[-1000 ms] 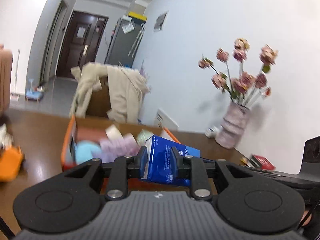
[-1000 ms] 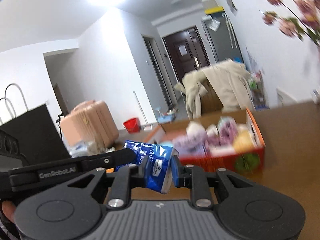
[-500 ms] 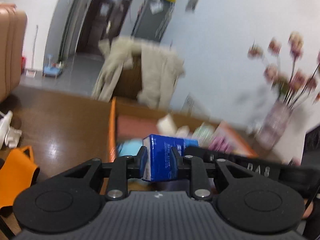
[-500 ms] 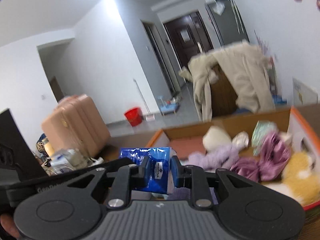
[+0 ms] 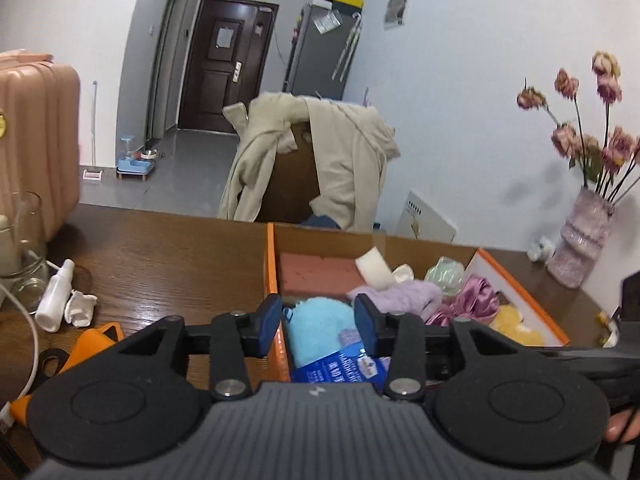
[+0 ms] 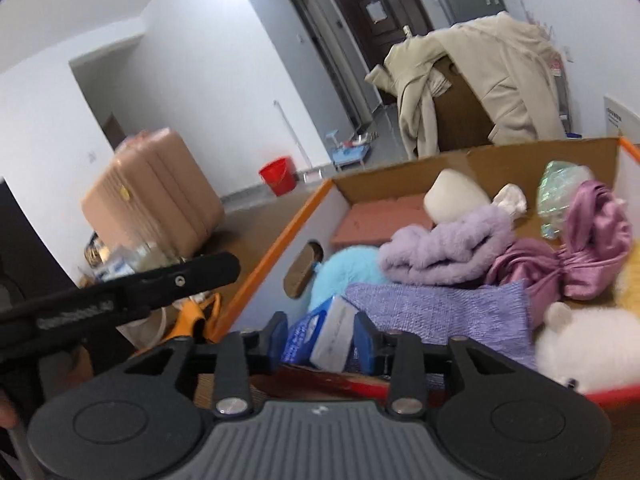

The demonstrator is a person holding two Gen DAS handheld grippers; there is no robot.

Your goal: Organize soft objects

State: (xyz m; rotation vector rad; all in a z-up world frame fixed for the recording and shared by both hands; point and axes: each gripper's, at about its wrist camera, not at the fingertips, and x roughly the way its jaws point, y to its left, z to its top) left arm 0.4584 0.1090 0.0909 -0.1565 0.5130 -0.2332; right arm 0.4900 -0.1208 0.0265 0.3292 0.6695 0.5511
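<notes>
An orange-rimmed cardboard box holds several soft items: a light blue plush, a purple fluffy cloth, a magenta satin piece, a white plush. The blue tissue pack lies in the box's near corner. My left gripper is open above it. My right gripper is open, its jaws either side of the pack's end.
On the brown table, left of the box, are a white spray bottle, a glass jar and an orange object. A vase of flowers stands at the right. A chair with a beige coat is behind.
Both grippers carried the blue tissue pack over the box, then opened. The pack now lies in the box's near corner.
</notes>
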